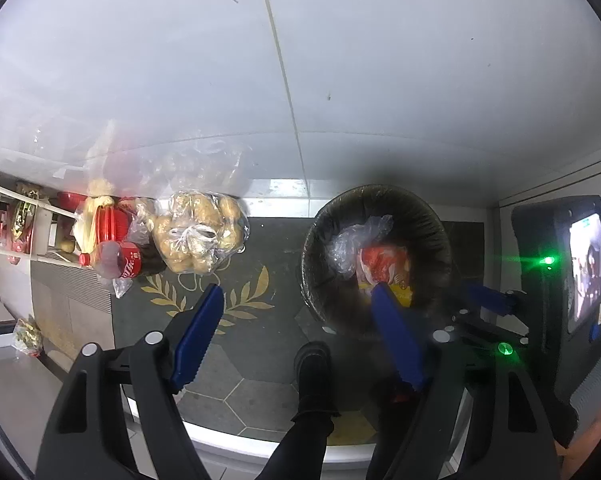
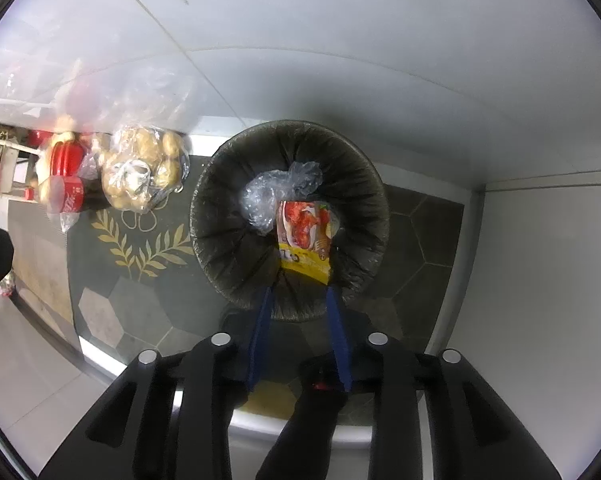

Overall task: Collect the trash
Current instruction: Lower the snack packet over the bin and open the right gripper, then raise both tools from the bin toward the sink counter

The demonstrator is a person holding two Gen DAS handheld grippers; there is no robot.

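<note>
A round bin [image 2: 220, 184] with a black liner stands on the floor by the white wall, also seen as the bin [image 1: 432, 216] in the left wrist view. Inside it lie a crumpled clear plastic bag [image 2: 276, 192] and a red and yellow snack wrapper [image 2: 306, 236], the same wrapper [image 1: 382, 264] showing from the left. My right gripper [image 2: 300, 294] points straight down over the bin's near rim, open, with the wrapper lying beyond its tips and untouched. My left gripper [image 1: 296, 292] hangs open beside the bin, with nothing between its blue fingers.
To the left of the bin sit a clear bag of potatoes [image 2: 140, 172], a cola bottle [image 2: 66, 196] and a red container [image 2: 66, 158]. A dark mat with gold leaves [image 2: 140, 248] covers the floor. A person's black leg and shoe [image 1: 312, 380] stand near.
</note>
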